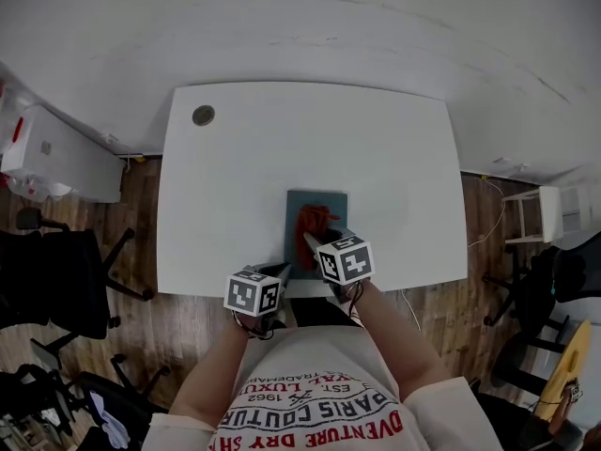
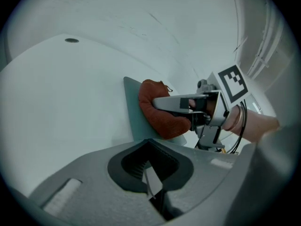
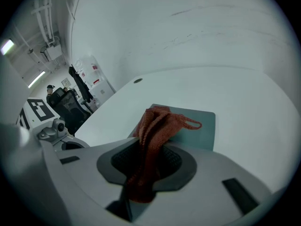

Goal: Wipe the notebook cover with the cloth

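Observation:
A teal notebook (image 1: 319, 205) lies flat near the front edge of the white table (image 1: 235, 186). A red knitted cloth (image 1: 314, 222) rests bunched on its cover. My right gripper (image 1: 315, 243) is shut on the cloth (image 3: 157, 124), which hangs out of the jaws onto the notebook (image 3: 202, 121). My left gripper (image 1: 281, 272) sits at the notebook's near left corner, shut on a thin pale edge of it. From the left gripper (image 2: 151, 175), the right gripper (image 2: 181, 103) lies across the cloth (image 2: 157, 112) on the notebook (image 2: 134, 107).
A round cable grommet (image 1: 203, 115) sits at the table's far left corner. Black office chairs (image 1: 56, 280) and a white cabinet (image 1: 56, 153) stand left of the table. A white stand (image 1: 537, 212) is on the right. The table's front edge runs just under both grippers.

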Demonstrator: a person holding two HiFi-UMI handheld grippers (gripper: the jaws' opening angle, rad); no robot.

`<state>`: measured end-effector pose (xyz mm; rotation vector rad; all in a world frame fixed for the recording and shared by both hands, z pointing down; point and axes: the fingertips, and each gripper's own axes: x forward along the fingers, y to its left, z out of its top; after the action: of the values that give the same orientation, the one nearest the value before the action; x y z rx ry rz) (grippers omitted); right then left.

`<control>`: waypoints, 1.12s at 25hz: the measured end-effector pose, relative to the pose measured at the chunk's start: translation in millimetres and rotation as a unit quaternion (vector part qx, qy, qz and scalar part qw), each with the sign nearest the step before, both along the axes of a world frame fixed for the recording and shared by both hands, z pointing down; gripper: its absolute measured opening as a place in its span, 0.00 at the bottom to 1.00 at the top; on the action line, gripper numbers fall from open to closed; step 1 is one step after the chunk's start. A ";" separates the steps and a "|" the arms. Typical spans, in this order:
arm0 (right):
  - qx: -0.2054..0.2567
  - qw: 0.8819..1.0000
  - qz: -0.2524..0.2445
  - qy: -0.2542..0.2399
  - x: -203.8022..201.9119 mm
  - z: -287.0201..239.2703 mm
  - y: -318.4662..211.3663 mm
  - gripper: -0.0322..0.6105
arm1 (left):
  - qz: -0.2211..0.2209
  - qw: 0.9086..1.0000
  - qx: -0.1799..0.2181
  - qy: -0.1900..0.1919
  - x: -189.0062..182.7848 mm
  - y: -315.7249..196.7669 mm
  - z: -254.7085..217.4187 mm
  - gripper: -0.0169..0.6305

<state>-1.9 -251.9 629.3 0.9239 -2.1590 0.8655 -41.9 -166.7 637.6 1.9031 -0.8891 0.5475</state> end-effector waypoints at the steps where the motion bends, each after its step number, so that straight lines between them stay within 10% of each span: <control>1: 0.000 1.000 0.004 0.000 4.1 0.1 -0.2 0.21 | -0.001 1.000 0.000 0.001 -0.3 0.1 0.0 0.04; 28: -0.008 0.993 0.105 0.054 117.7 2.1 5.8 0.20 | -0.001 1.000 -0.005 0.018 0.1 1.0 0.1 0.04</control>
<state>115.8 -246.1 631.3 1.1793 -1.9859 0.9092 -41.8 -165.6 637.8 1.8976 -0.8645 0.5133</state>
